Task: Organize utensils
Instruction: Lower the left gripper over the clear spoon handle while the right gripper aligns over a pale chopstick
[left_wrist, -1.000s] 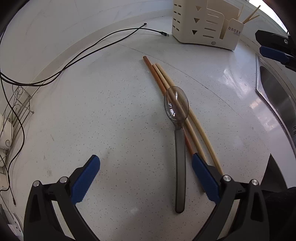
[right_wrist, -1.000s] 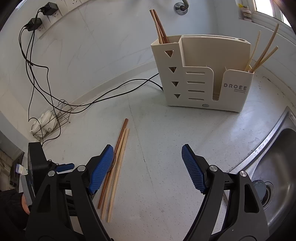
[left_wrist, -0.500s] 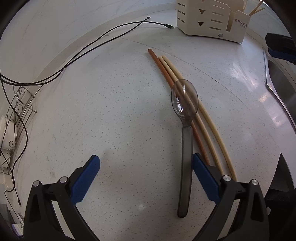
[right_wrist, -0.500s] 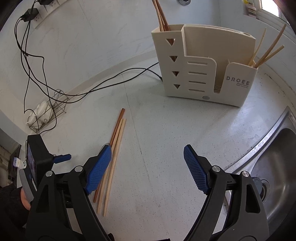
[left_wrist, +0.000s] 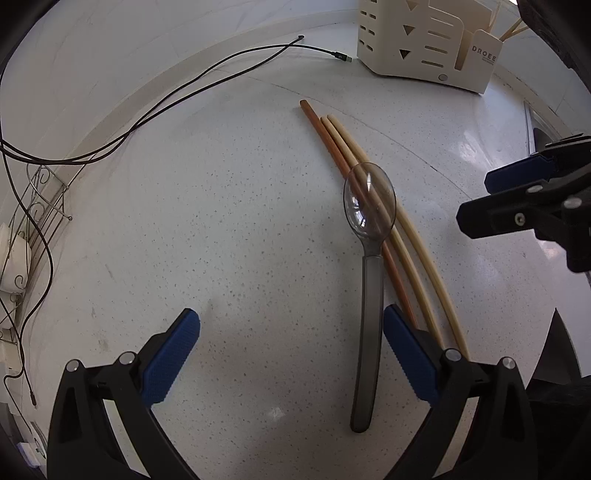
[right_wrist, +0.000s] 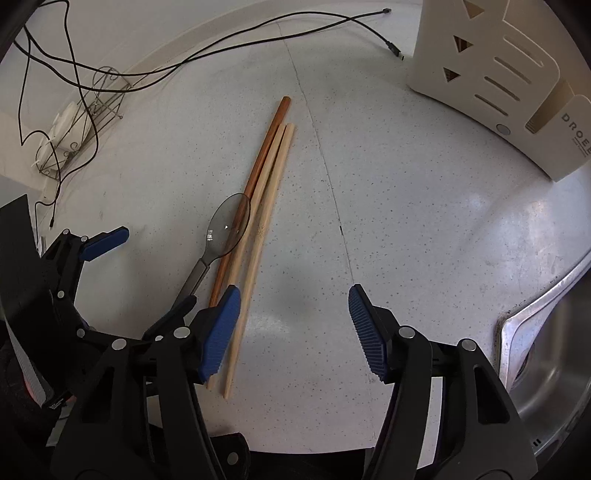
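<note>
A smoky-grey transparent plastic spoon (left_wrist: 364, 295) lies on the white speckled counter (left_wrist: 221, 229), and its oval bowl rests over three long chopsticks (right_wrist: 258, 225): one reddish-brown wooden stick and two pale bamboo ones, side by side and touching. The sticks point with their thick ends toward the cream slotted utensil holder (left_wrist: 424, 44) that stands at the back of the counter, and the spoon handle runs nearly along them, only a little turned away. The left tool (left_wrist: 291, 354) hovers with its blue pads wide apart; the spoon handle lies between them, just beside the right pad, not pressed. The right tool (right_wrist: 293, 332) is closing its jaws over bare counter, with the chopsticks just beside its left pad, and holds nothing.
</note>
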